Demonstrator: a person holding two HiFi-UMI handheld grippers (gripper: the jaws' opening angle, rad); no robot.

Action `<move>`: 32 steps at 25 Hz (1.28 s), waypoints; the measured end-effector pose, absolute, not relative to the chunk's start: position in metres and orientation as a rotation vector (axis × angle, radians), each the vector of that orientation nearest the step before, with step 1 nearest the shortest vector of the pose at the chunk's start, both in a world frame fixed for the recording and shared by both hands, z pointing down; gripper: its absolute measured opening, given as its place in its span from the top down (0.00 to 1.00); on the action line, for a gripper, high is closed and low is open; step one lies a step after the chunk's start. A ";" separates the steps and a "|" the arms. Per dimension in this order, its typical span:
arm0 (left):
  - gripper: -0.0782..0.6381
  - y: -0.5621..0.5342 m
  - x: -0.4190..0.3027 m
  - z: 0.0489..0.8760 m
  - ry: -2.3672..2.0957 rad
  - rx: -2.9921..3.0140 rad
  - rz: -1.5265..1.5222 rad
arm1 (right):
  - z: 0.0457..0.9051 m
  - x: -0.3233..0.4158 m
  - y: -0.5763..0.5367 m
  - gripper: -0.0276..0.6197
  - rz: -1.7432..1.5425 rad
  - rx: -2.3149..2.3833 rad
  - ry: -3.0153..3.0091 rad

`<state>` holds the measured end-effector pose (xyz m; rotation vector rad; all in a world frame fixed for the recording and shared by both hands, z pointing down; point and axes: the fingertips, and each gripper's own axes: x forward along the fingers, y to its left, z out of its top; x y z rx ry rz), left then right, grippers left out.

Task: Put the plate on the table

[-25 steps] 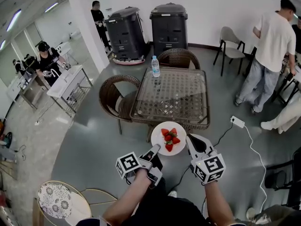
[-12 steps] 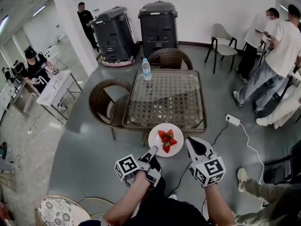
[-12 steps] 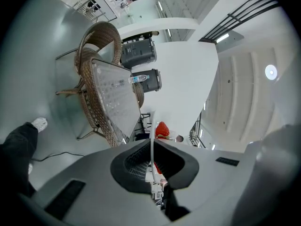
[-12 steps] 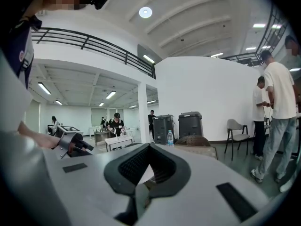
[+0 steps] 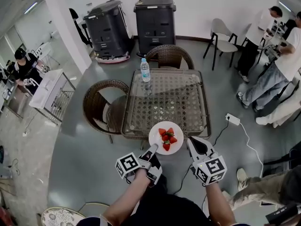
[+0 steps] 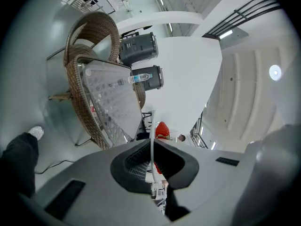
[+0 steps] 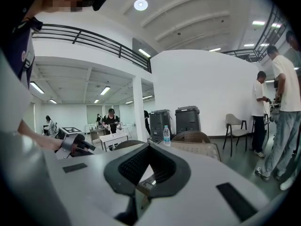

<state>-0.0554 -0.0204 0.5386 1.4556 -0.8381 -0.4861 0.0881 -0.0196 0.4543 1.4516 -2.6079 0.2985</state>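
Fingers of the left gripper (image 5: 154, 149) are pinching narrowly on the near rim of the round white plate (image 5: 155, 138) carrying red strawberries (image 5: 168, 137). The plate is overlapping the near edge of the square glass-topped wicker table (image 5: 164, 98); whether it is touching the table is unclear. The right gripper (image 5: 191, 141) is sitting closed and empty just beside the plate.

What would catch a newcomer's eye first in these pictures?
The white plate of red strawberries stands out, pinched at its rim by the left gripper at the near edge of the glass-topped wicker table. A lone water bottle stands at the table's far-left corner.
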 end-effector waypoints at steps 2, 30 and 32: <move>0.87 -0.038 -0.063 0.543 -0.831 1.461 -0.475 | 0.456 0.081 -0.036 0.95 0.311 1.452 -2.594; 0.87 -0.150 -0.091 0.630 -0.844 1.438 -0.394 | 0.507 0.050 -0.156 0.95 0.428 1.387 -2.517; 0.87 -0.157 -0.090 0.643 -0.859 1.426 -0.384 | 0.511 0.051 -0.161 0.95 0.433 1.366 -2.522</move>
